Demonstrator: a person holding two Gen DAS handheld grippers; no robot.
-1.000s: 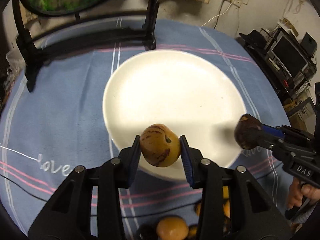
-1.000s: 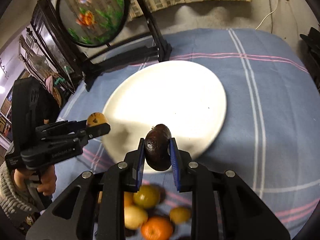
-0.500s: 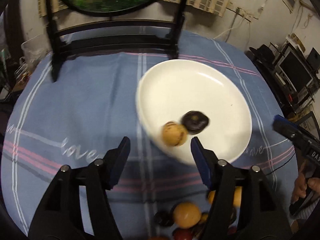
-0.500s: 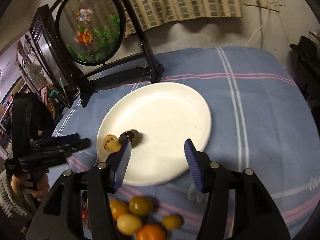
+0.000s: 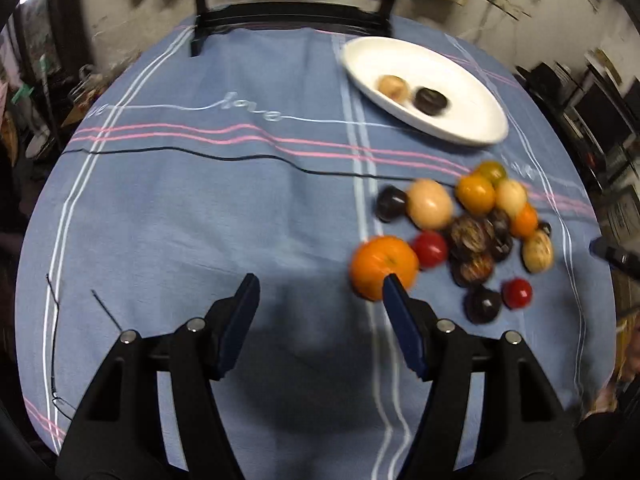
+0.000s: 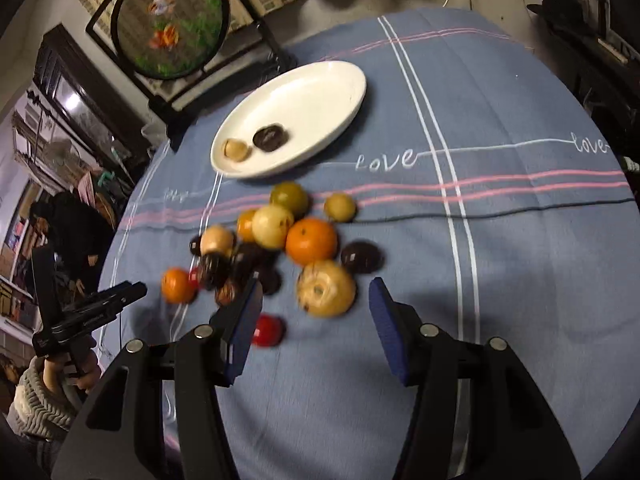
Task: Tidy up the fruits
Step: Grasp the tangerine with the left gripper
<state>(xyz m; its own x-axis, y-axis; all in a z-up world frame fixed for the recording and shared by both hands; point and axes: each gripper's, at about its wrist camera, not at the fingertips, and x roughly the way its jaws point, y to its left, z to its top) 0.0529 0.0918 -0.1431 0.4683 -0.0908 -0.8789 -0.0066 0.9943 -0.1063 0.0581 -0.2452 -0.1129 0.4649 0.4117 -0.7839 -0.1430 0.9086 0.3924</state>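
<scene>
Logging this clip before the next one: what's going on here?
A person with a gripper in each hand is sorting fruit onto a white plate. A tan fruit and a dark fruit already lie on it. The left gripper and right gripper have just opened, hold nothing, and are over the pile of fruit on the blue tablecloth.

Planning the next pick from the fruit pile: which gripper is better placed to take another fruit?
Probably the right gripper: its open jaws already frame the tan fruit at the pile's near edge. The left gripper, also open, points at bare cloth, with the large orange just beside its right jaw.
</scene>
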